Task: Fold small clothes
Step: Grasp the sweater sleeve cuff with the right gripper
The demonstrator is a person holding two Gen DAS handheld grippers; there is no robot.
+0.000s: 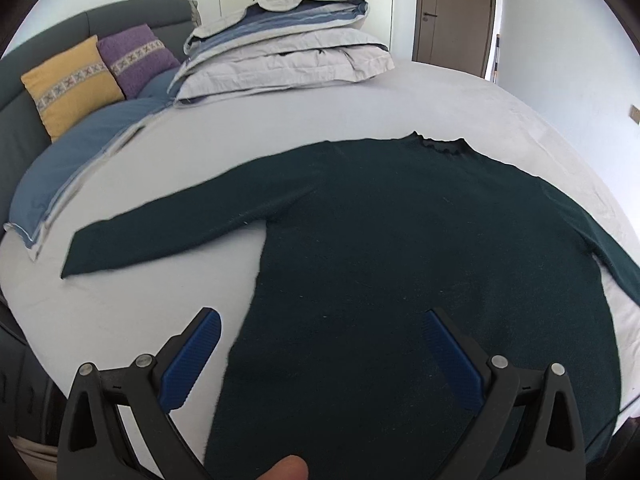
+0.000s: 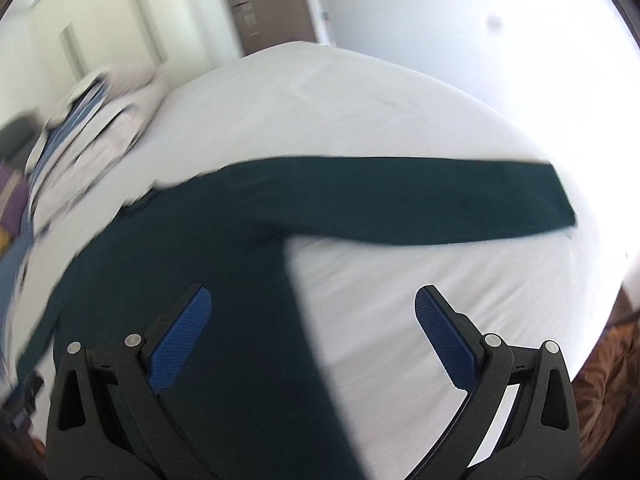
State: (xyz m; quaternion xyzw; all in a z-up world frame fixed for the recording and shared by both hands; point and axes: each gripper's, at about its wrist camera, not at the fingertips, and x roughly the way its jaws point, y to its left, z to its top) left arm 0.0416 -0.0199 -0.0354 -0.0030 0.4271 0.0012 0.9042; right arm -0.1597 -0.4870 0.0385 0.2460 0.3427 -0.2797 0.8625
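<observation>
A dark green long-sleeved sweater (image 1: 400, 240) lies flat on the bed, collar away from me, both sleeves spread out sideways. My left gripper (image 1: 322, 318) hovers open above the sweater's lower left edge, nothing between its blue pads (image 1: 192, 360). In the right wrist view, which is motion-blurred, the sweater (image 2: 224, 280) fills the left half and its right sleeve (image 2: 440, 200) stretches to the right. My right gripper (image 2: 312, 300) is open above the sweater's right side edge and holds nothing.
The bed (image 1: 400, 104) has a pale grey sheet. A folded duvet stack (image 1: 280, 48) sits at the far side. Yellow (image 1: 72, 84) and purple (image 1: 136, 56) cushions lean on the grey headboard at the left, above a blue pillow (image 1: 80, 164). A brown door (image 1: 456, 12) stands behind.
</observation>
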